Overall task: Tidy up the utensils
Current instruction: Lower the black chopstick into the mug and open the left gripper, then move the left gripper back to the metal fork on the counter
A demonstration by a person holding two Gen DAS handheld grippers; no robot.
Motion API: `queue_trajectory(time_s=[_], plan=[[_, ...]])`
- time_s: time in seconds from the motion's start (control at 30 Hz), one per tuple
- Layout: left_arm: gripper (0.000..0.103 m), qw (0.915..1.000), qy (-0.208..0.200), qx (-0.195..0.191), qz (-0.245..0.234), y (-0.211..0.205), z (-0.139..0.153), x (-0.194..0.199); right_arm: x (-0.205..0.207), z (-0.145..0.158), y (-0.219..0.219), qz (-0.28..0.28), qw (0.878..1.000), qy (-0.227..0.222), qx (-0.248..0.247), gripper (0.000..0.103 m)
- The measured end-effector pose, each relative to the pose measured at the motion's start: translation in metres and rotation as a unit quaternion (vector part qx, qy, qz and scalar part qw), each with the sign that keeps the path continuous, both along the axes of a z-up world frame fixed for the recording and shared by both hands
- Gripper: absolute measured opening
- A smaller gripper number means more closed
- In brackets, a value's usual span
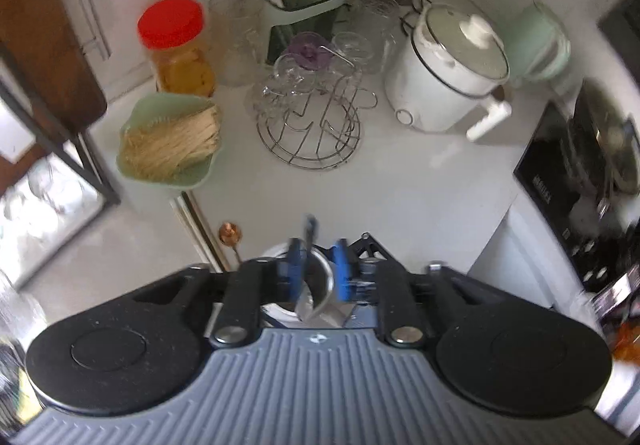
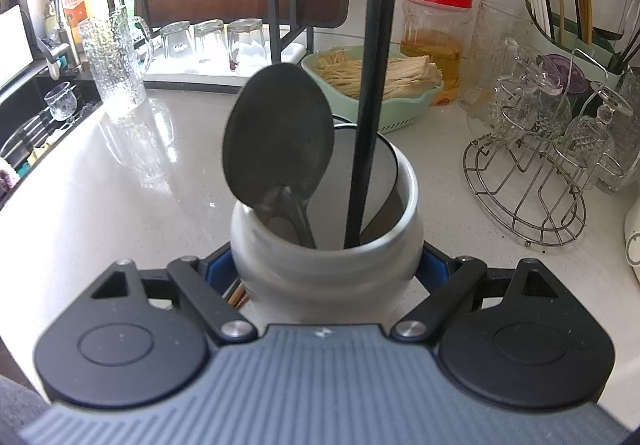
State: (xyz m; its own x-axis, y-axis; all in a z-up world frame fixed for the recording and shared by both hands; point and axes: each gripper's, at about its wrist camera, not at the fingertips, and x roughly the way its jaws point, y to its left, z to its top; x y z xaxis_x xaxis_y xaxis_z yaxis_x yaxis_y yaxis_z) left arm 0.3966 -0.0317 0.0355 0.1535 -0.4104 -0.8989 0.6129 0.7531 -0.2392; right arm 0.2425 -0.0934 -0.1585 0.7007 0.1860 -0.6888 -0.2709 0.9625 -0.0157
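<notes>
The right gripper is clamped on the white round-bellied ceramic utensil crock, blue pads pressed to either side of its belly. The crock stands on the pale speckled countertop. Inside it: a dark grey spoon-shaped ladle, bowl up and leaning toward the crock's left rim, a long black straight handle standing nearly upright at the right of the mouth, & a flat grey spatula blade behind that.

The left gripper hangs above the same crock (seen from overhead, blurred), pointing steeply down. Its jaws are parted, pads not pressing on anything; the black handle's top end pokes up between the blue fingertips, closer to the left one.

Behind the crock, a mint-green plastic basket of pale noodle-like sticks; to the crock's right, a wire glass rack w/ upturned cut glasses.
</notes>
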Motion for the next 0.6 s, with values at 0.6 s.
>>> queue_trajectory(time_s=[0.6], plan=[[0.045, 0.9901, -0.071, -0.066, 0.102, 0.067, -0.006, -0.026, -0.005, 0.000, -0.003, -0.011, 1.000, 0.004, -0.003, 0.091]])
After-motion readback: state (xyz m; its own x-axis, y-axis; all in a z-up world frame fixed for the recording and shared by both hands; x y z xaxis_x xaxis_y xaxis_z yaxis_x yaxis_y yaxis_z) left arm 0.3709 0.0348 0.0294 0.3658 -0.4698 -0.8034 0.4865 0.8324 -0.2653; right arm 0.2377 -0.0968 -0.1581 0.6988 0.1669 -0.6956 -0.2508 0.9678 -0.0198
